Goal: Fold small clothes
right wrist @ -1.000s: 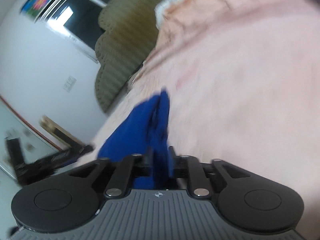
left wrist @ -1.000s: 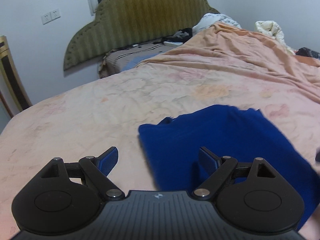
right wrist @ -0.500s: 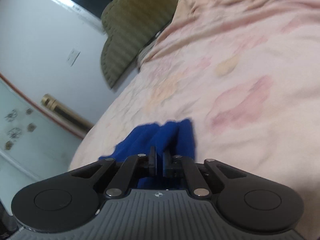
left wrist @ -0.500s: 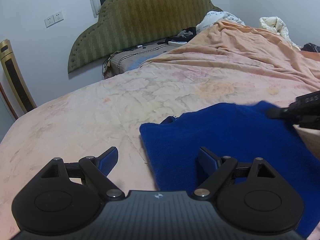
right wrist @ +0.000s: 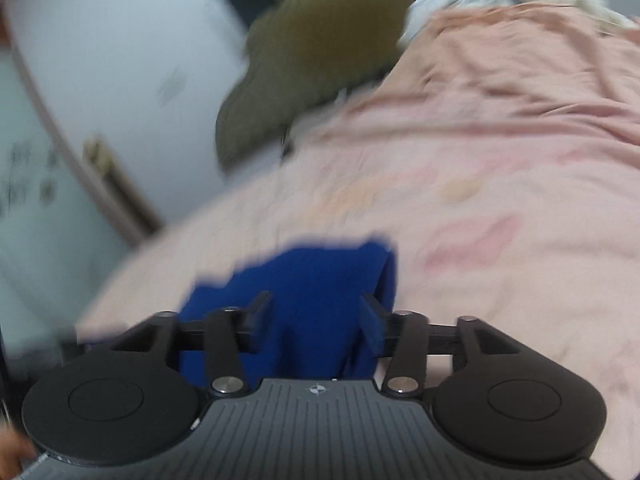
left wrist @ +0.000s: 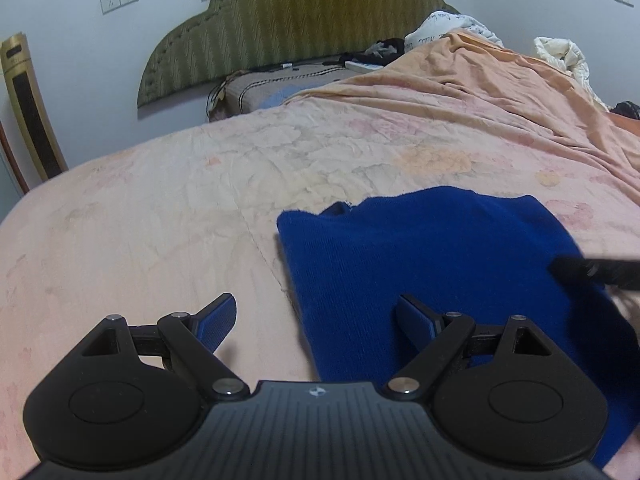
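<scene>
A blue knit garment (left wrist: 432,256) lies folded flat on the pink floral bedsheet (left wrist: 160,220). My left gripper (left wrist: 316,320) is open and empty, hovering over the garment's near left edge. In the left wrist view the right gripper's dark finger (left wrist: 596,270) reaches in over the garment's right side. In the blurred right wrist view my right gripper (right wrist: 316,312) is open over the blue garment (right wrist: 316,280), holding nothing.
An olive padded headboard (left wrist: 304,20) stands at the back. An orange blanket (left wrist: 500,92) is bunched at the back right, with white bedding (left wrist: 560,52) behind it. A gold-and-black stand (left wrist: 28,108) is at the left wall.
My right gripper has opened and let go of the blue garment, which now lies flat and folded. The left gripper has stayed open and moved slightly.
</scene>
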{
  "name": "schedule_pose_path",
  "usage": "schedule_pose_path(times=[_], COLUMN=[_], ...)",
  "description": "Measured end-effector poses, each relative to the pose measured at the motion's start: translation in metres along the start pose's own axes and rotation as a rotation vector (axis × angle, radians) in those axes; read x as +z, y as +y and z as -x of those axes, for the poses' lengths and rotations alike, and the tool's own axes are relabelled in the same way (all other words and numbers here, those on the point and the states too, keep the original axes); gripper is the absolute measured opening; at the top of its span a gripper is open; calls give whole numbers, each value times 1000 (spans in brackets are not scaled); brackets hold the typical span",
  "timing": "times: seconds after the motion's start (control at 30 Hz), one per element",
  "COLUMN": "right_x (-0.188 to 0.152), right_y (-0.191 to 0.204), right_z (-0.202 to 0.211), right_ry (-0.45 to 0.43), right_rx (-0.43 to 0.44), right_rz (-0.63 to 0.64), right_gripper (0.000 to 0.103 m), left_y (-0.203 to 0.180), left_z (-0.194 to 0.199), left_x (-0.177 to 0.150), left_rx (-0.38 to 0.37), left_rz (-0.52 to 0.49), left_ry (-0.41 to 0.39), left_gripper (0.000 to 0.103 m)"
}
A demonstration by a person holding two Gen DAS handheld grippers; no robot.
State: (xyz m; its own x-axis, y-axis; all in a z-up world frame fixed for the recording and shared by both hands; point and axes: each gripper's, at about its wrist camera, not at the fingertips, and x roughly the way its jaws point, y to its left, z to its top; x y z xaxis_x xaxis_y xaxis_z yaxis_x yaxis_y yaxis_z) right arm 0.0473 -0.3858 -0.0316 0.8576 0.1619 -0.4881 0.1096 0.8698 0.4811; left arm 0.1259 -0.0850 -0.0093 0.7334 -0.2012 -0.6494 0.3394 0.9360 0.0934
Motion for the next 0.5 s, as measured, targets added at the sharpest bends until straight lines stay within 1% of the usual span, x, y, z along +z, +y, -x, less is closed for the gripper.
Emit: schedule_pose_path(times=[0.03,0.07,0.1,0.17,0.2,0.27,0.33,0.5], right_x=[-4,-7,-9,-12,-13,-15,-18,-25], right_y=[3,0,-5,-16,-17,-12,-8,-12], right_z=[-5,-9,-7,7,15,27,35,40], right_ry=[33,46,41,2,-16,-30,-20,19], right_rx=[-59,-107,-114,-89,-86,-92,-93,-81], right_rz=[29,29,-9,-125,-139,-110,-82,-79], right_gripper=[52,54,56,56,56,58,63,65], left_y=[0,-1,-1,-2,-2,-1,1,6], left_z=[2,5,7,11,12,15,17,18], left_x=[-1,-2,-4,-7,-8,-11,-12,-13], left_rx=[-3,-6,-8,-8,-9,-9,-13,-26], left_rz=[3,4,3,-2,-6,-7,4,16], left_ry=[2,1,-1,2,4,4,7,17], left_gripper=[88,88,88,88,88,88,88,88])
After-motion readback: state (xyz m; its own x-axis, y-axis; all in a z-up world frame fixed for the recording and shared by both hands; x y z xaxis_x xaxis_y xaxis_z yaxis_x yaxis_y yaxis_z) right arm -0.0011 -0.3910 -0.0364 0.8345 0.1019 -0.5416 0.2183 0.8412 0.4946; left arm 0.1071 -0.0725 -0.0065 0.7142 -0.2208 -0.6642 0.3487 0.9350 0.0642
